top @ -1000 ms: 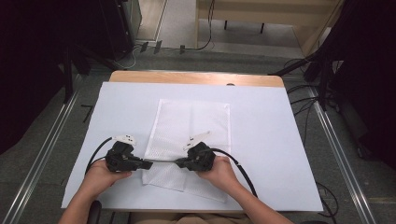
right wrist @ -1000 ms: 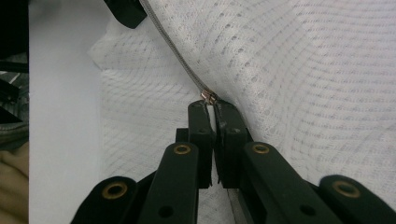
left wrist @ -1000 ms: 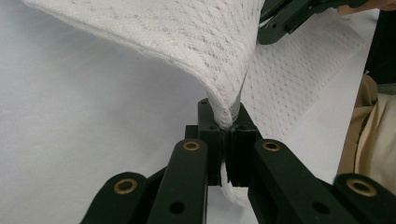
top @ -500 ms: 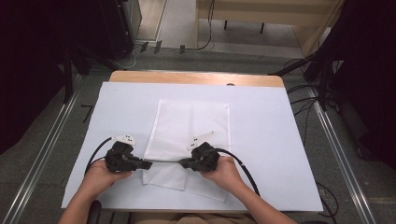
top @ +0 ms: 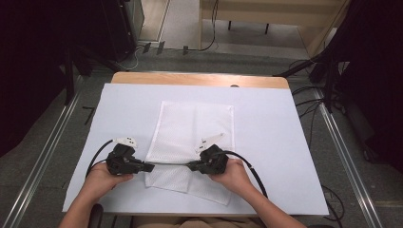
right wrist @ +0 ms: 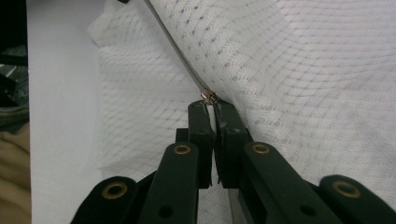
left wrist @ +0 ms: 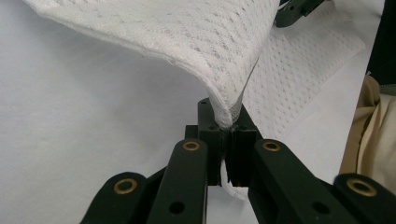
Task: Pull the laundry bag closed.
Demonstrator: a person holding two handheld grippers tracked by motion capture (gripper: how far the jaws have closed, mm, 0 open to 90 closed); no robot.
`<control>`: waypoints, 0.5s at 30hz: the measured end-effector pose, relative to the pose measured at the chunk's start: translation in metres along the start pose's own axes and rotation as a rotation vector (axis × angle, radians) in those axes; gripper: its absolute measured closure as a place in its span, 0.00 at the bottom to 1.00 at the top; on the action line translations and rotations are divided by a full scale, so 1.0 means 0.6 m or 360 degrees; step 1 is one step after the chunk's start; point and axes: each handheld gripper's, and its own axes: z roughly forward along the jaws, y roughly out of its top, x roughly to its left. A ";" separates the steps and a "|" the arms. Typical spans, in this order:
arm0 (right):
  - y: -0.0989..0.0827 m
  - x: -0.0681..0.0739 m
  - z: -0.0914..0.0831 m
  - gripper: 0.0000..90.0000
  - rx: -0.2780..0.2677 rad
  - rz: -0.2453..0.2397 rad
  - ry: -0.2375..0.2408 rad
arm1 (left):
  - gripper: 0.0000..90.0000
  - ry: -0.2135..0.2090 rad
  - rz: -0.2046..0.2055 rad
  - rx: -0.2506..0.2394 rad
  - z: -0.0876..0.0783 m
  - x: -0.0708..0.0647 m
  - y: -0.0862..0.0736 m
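A white mesh bag [top: 195, 128] lies flat in the middle of the white table, its near part folded over. A dark zipper line [top: 170, 165] runs along that fold between the two grippers. My left gripper [top: 149, 167] is shut on the bag's left edge, and the mesh [left wrist: 187, 37] rises lifted from its jaws [left wrist: 225, 128]. My right gripper [top: 190, 166] is shut on the small metal zipper pull [right wrist: 208, 96], with the grey zipper [right wrist: 177, 46] running away from its tips [right wrist: 211, 105]. Black tips of the right gripper [left wrist: 294, 9] also show in the left gripper view.
The white table cover [top: 280, 142] spreads wide on both sides of the bag. A wooden edge [top: 199, 80] marks the far side. Black cables trail from both grippers toward the near edge. Metal rails [top: 347, 156] run along the floor on each side.
My right gripper has moved a little to the right and toward the person with the zipper pull, so the dark zipper line between the grippers is longer. The left gripper has stayed in place.
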 end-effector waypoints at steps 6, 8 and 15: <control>-0.003 0.001 -0.006 0.97 0.0013 -0.0007 -0.0019 | 0.97 -0.0006 -0.0007 -0.0005 -0.002 0.000 -0.001; -0.007 -0.001 -0.010 0.98 0.0017 -0.0003 -0.0029 | 0.97 -0.0005 -0.0011 -0.0009 -0.003 0.001 -0.001; -0.013 -0.007 -0.019 0.97 0.0000 0.0017 -0.0046 | 0.97 -0.0001 -0.0021 -0.0012 -0.005 0.002 -0.002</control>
